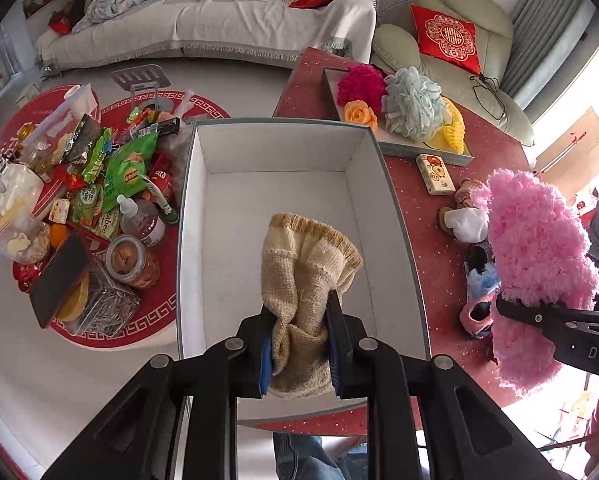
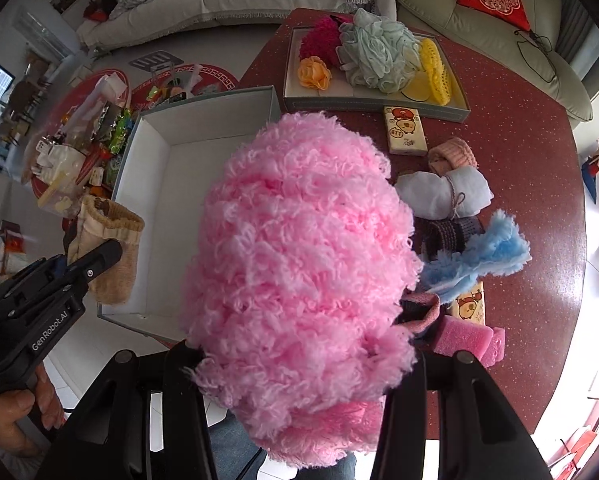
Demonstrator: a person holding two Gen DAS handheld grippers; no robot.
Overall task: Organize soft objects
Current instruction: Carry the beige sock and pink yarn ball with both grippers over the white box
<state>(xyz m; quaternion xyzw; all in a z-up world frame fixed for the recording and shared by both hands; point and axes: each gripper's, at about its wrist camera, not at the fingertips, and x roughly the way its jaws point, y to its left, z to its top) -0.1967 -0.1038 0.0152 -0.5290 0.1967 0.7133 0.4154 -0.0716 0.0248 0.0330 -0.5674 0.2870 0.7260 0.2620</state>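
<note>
Two soft items held aloft: beige knit sock (image 1: 307, 280) pinched mid-length by left gripper (image 1: 299, 344), long axis along fingers, cuff forward, hanging directly over open white box (image 1: 395, 208). Pink fluffy ball (image 2: 299, 264) clamped in right gripper (image 2: 299, 364) (fingertips buried in fluff), over table's near edge, just right of box. Left nearer drop; right needs leftward shift. Remaining soft things cluster near table's right edge.
</note>
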